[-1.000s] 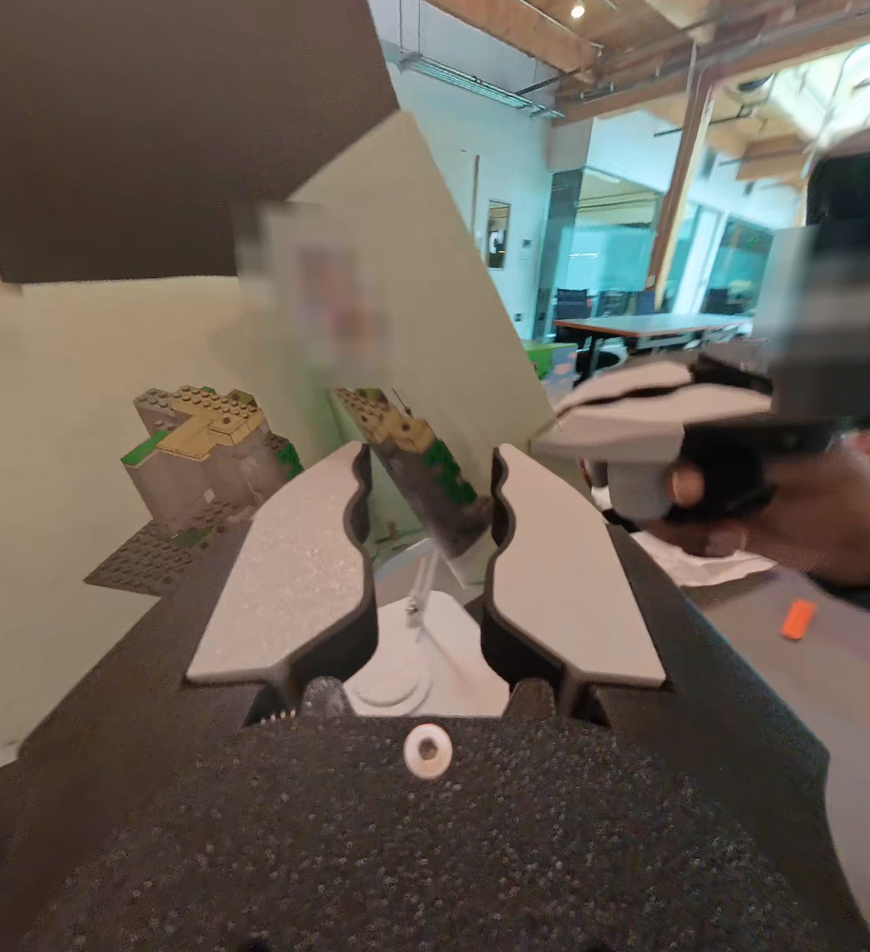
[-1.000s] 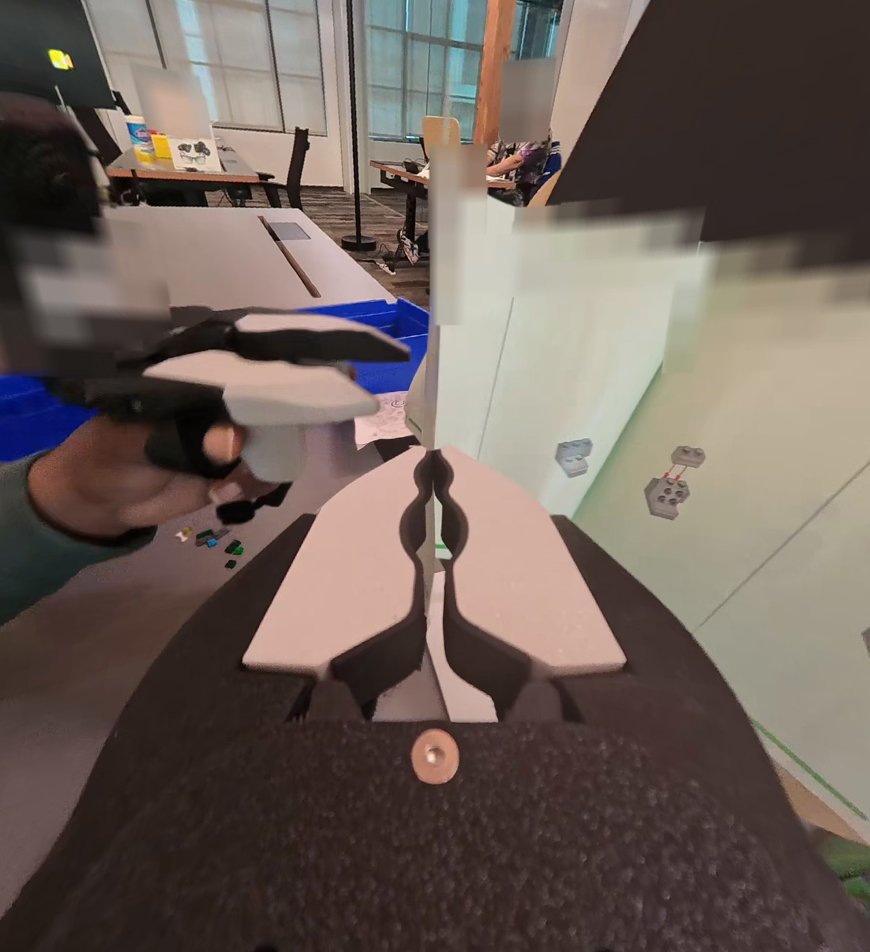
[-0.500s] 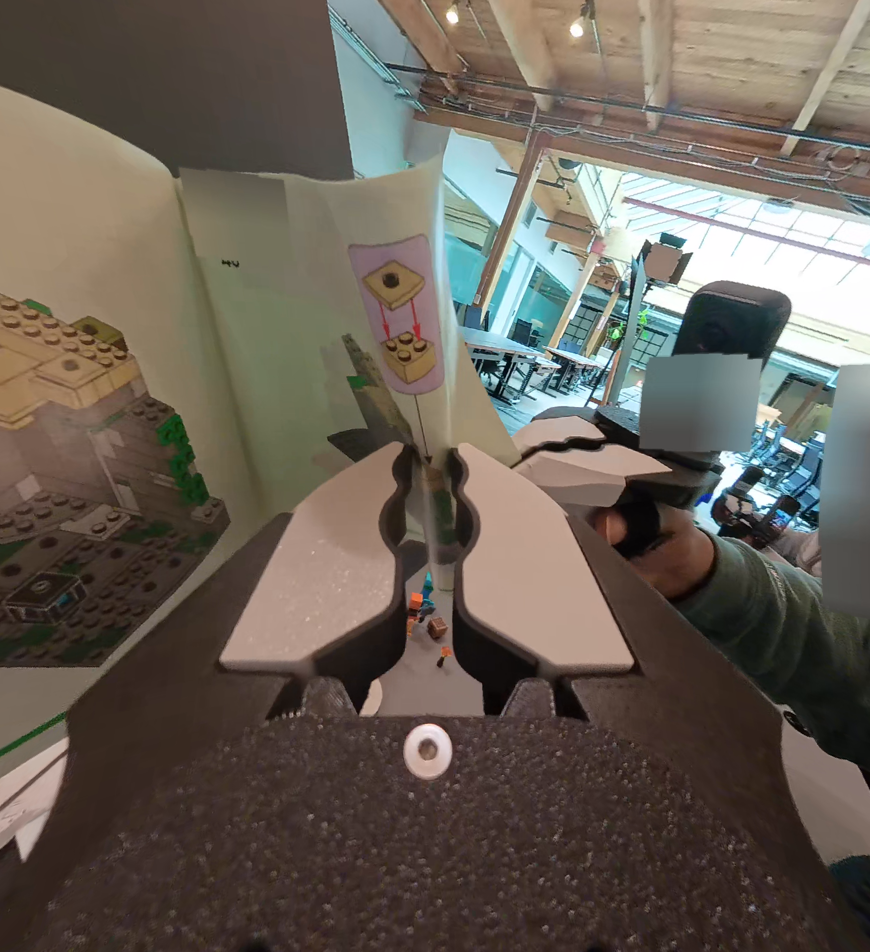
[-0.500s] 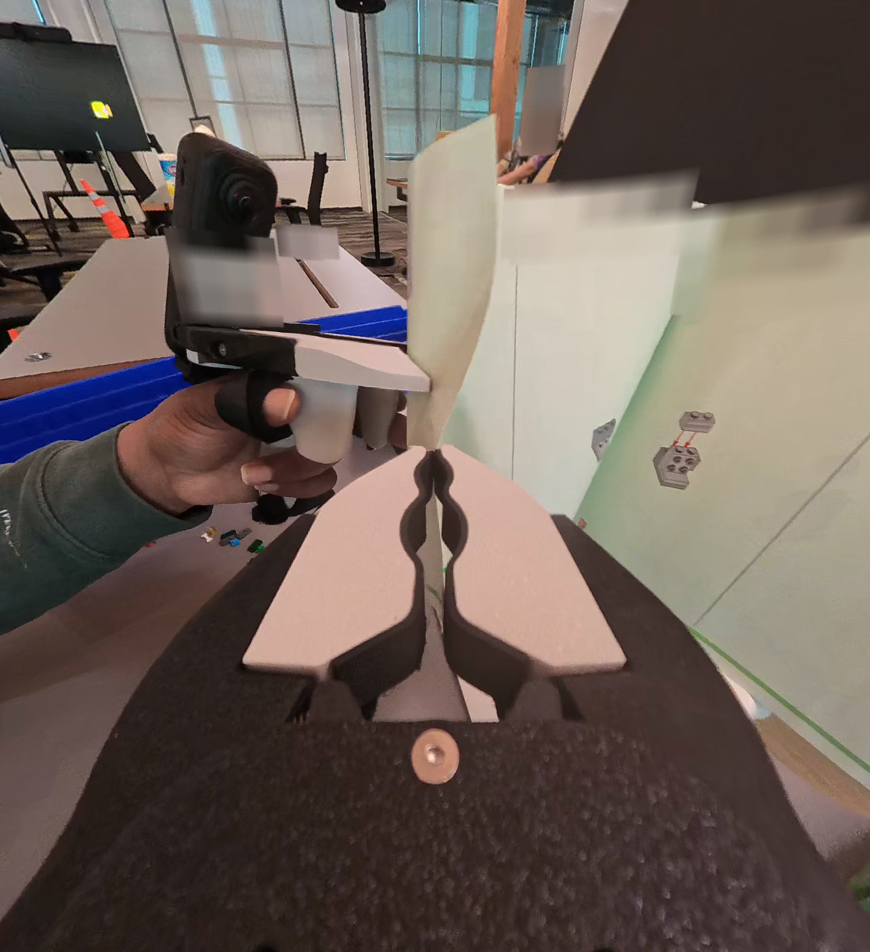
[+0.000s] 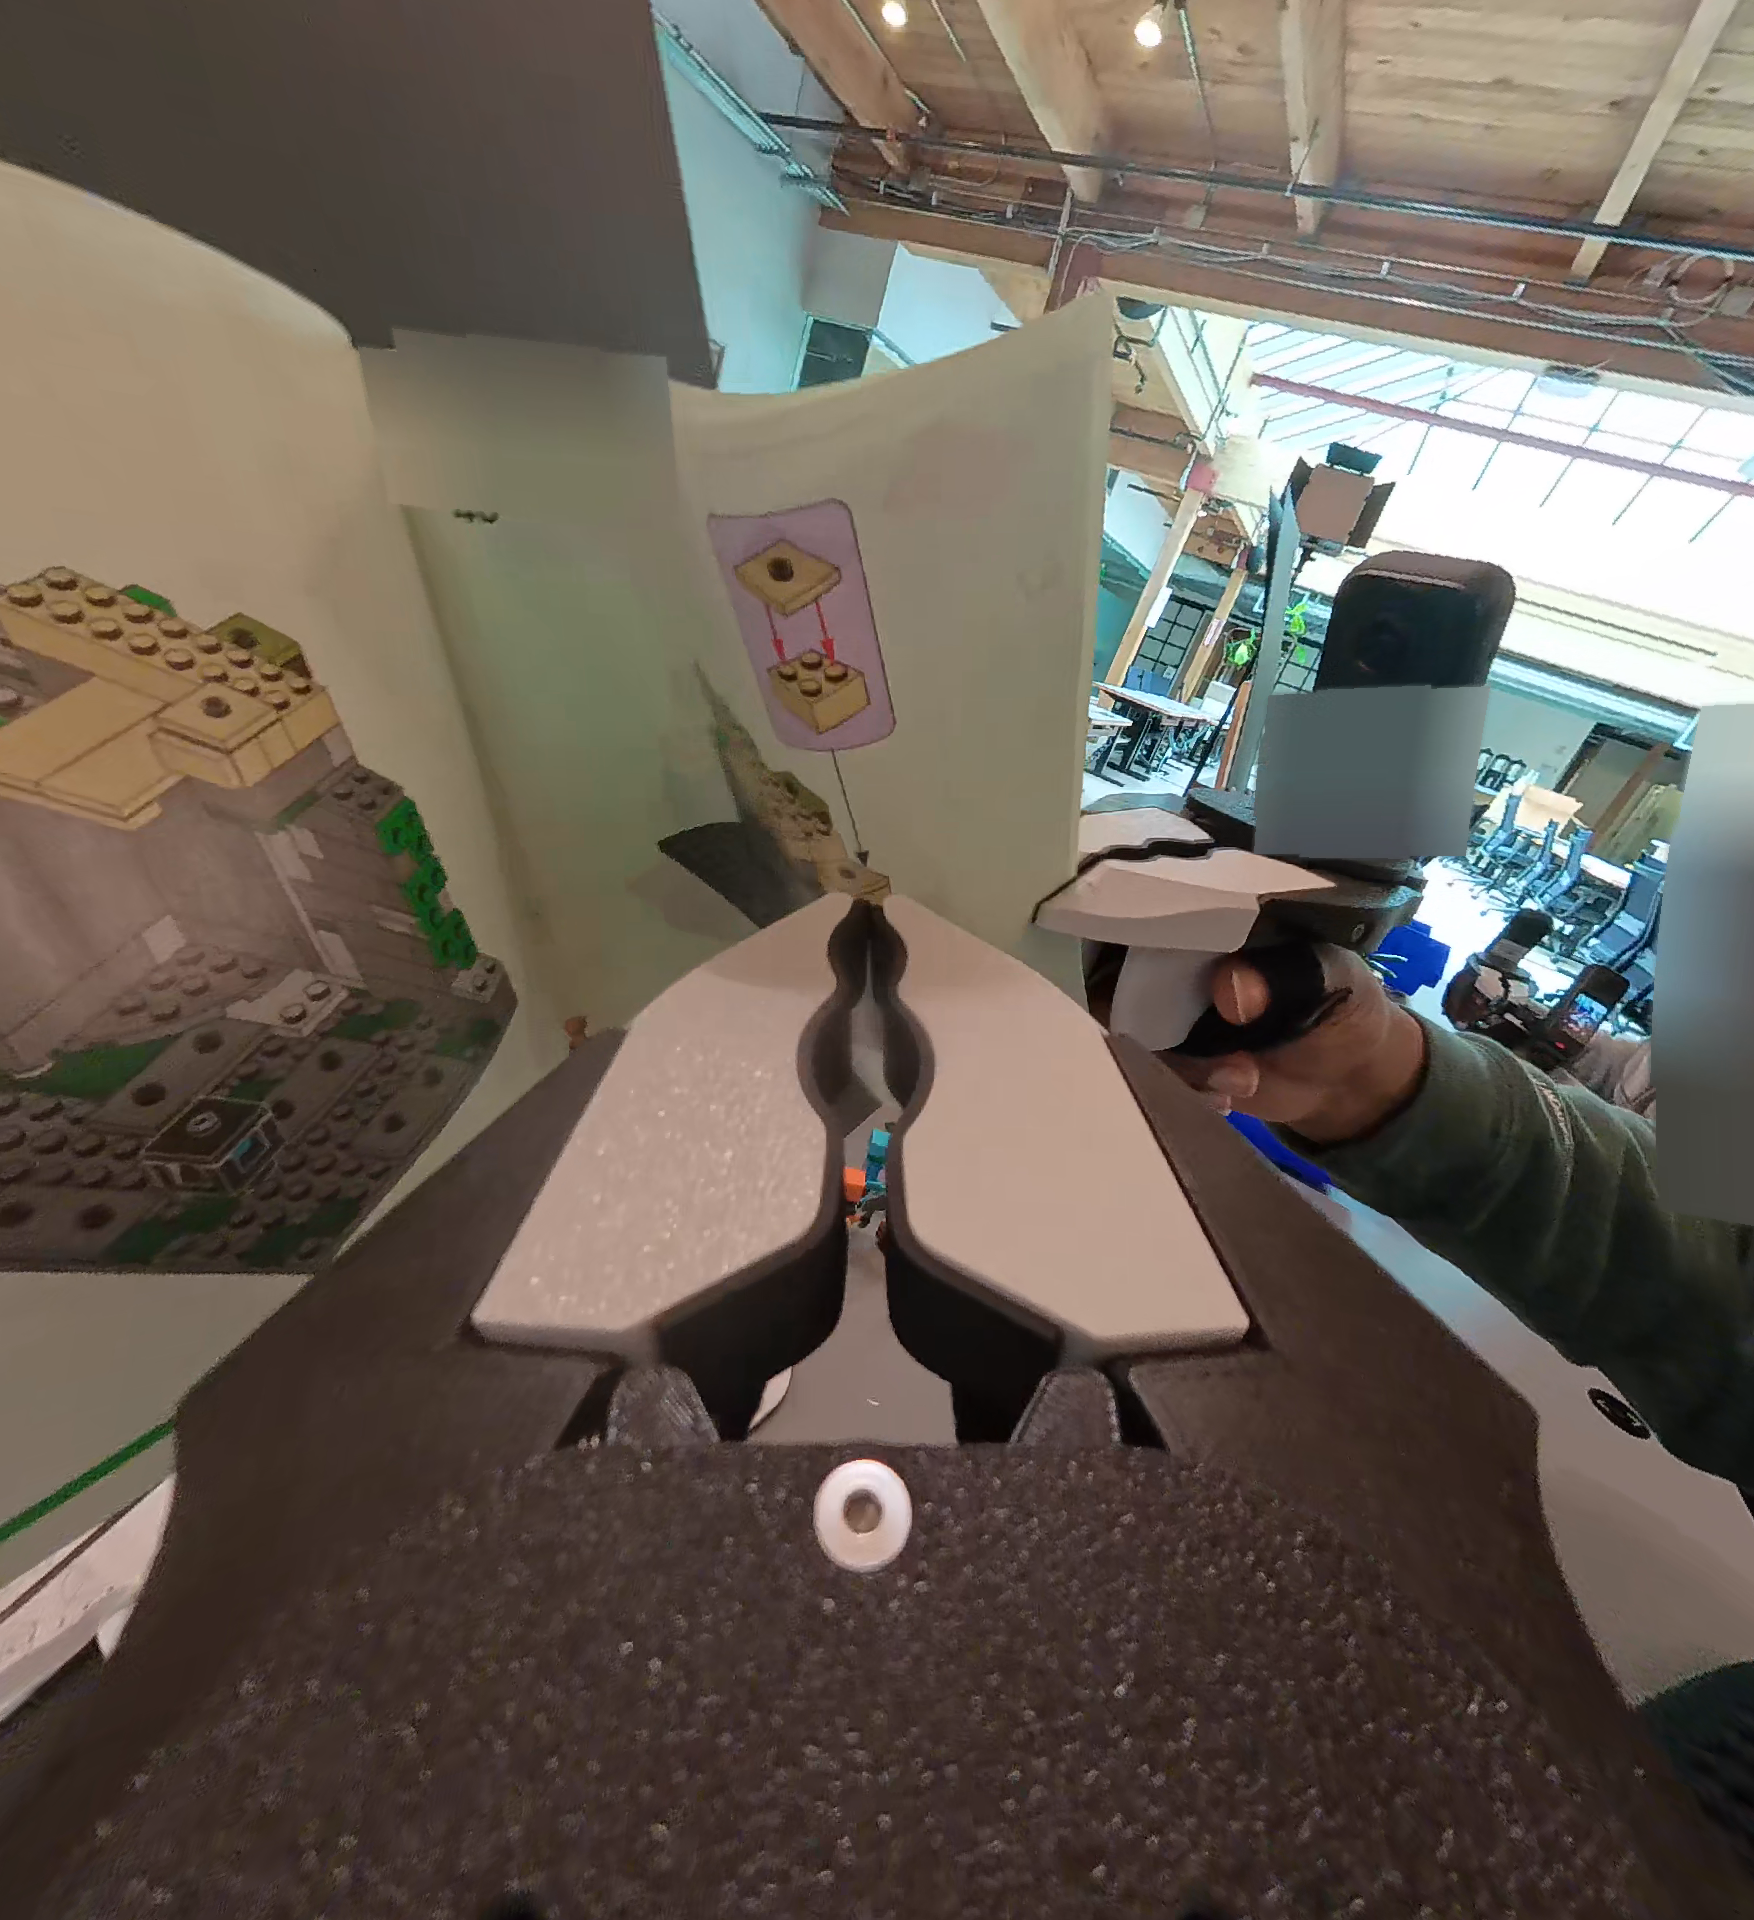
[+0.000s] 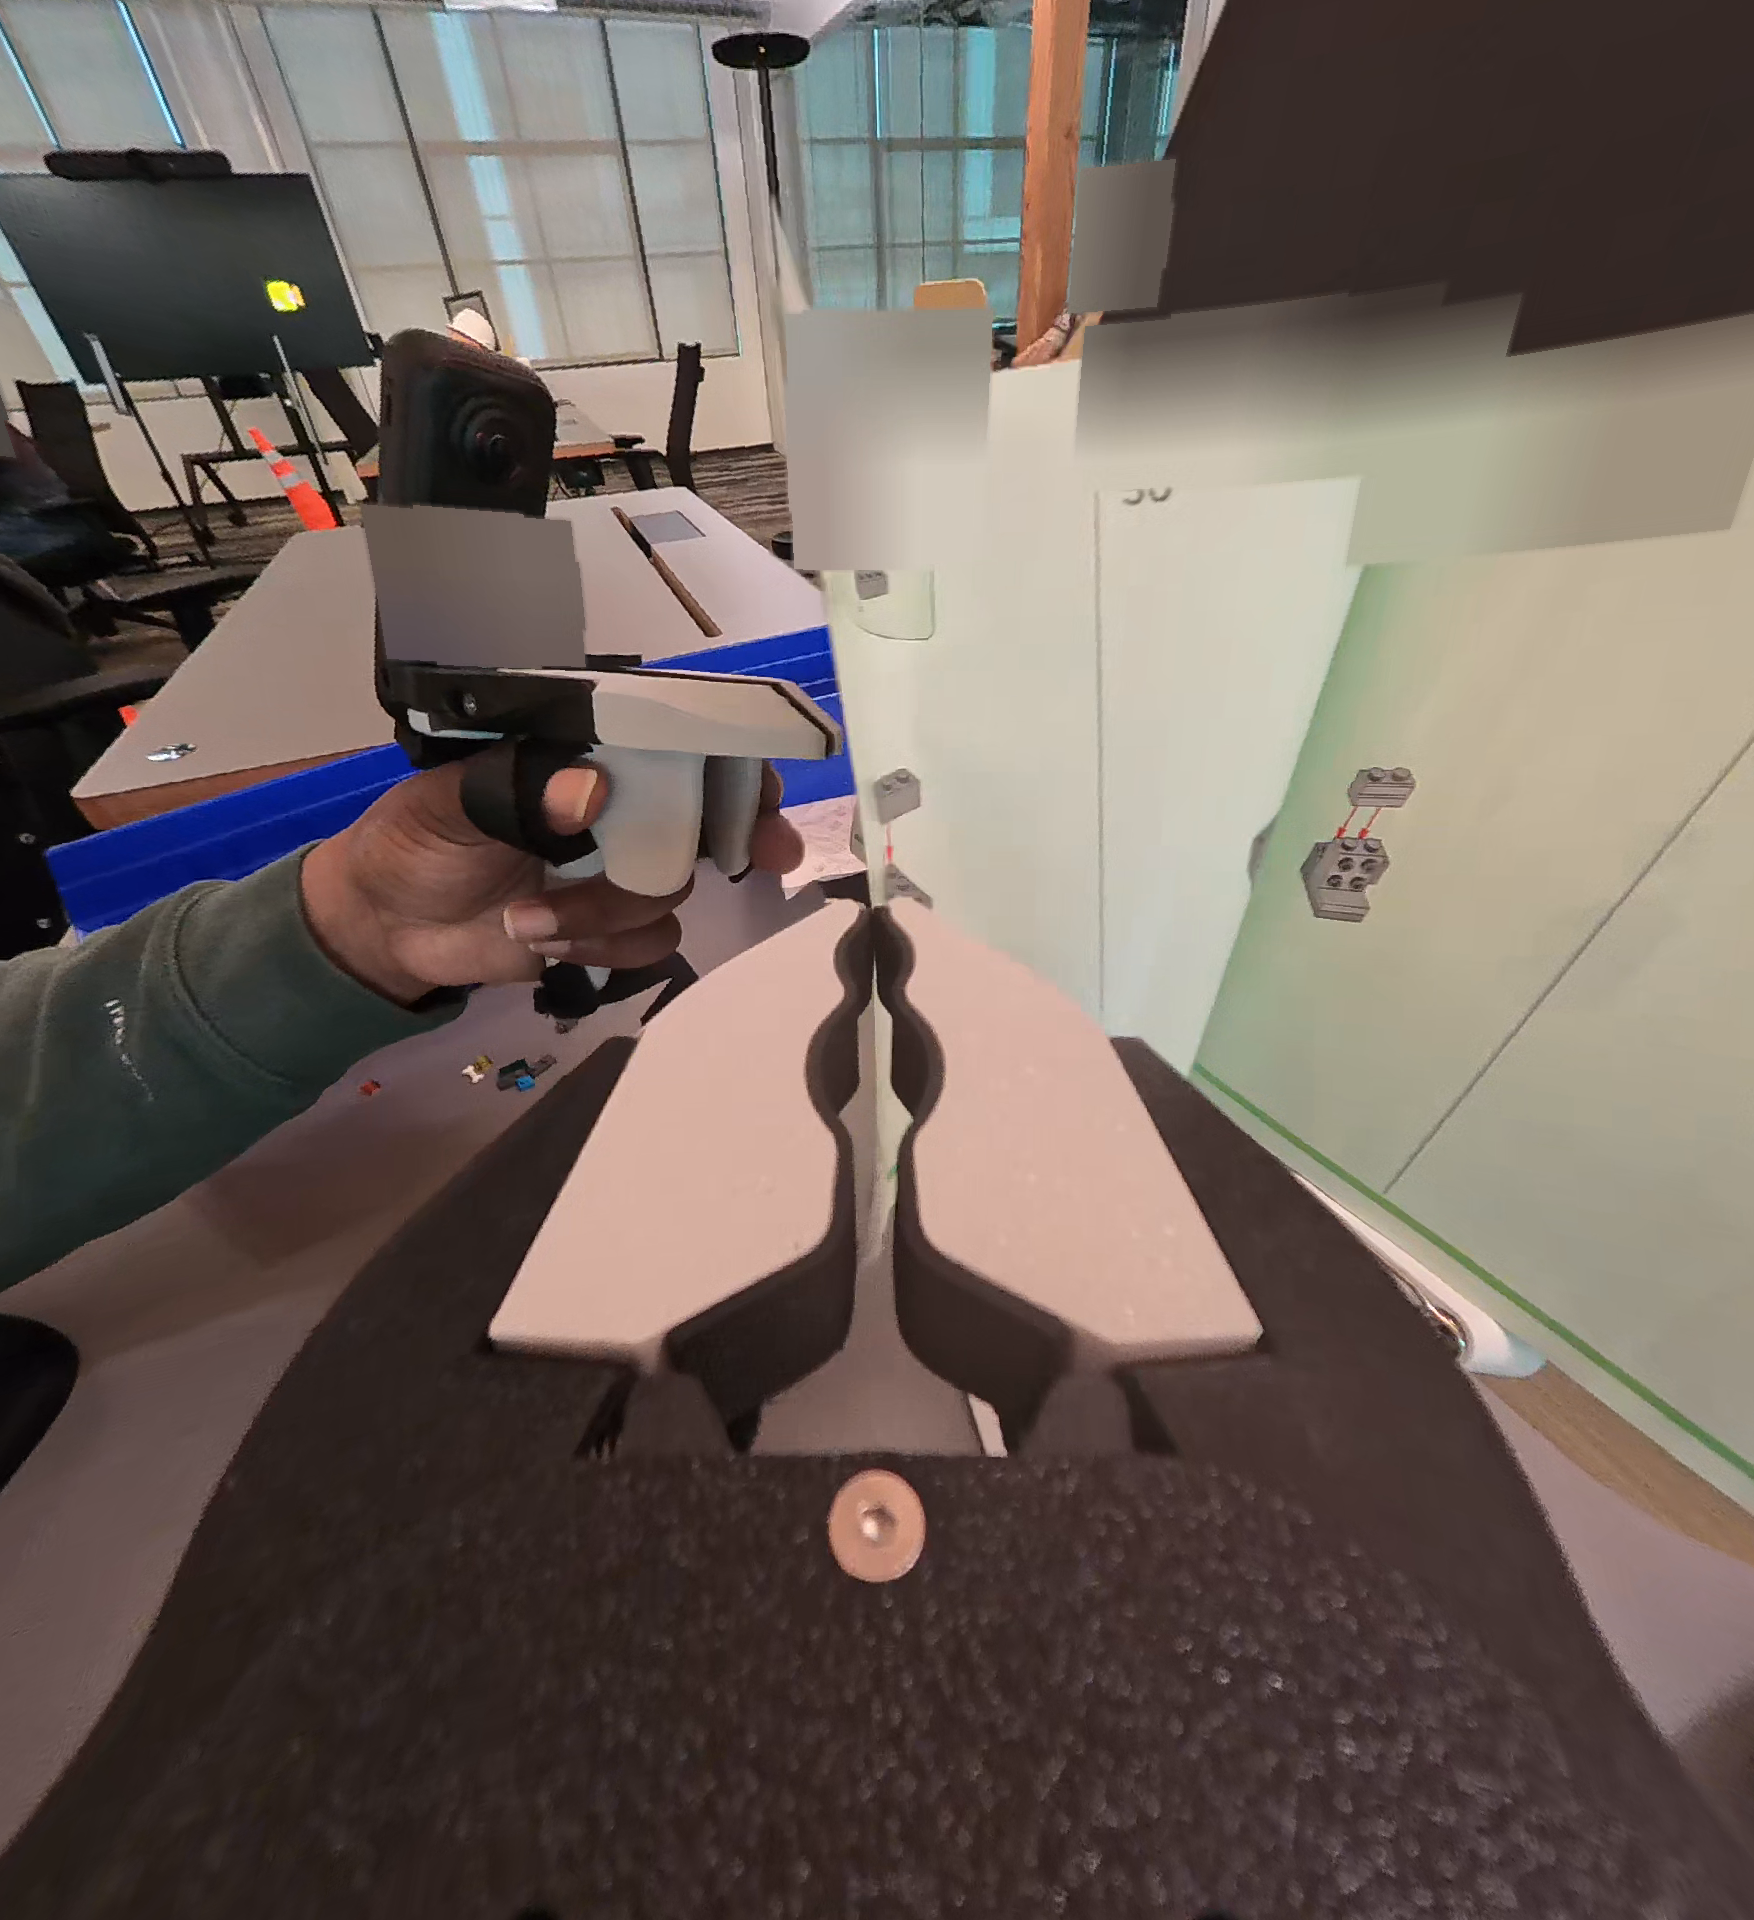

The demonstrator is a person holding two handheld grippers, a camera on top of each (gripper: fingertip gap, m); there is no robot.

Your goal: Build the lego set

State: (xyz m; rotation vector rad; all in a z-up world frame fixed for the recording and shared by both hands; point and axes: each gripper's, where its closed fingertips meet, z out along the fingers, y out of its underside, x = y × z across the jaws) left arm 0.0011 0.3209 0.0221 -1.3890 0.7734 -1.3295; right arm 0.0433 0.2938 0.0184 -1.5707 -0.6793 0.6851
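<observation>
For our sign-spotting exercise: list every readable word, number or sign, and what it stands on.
No quoting here; only where writing stands.
Instruction booklet: small page number atop a page.
Green sleeve: tiny print, unreadable.
Dark screen: yellow mark, too small.

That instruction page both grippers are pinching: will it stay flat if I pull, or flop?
Likely floppy: the page already curves between the left gripper and right gripper. It looks thin, probably light, and might tear if pulled hard.
</observation>
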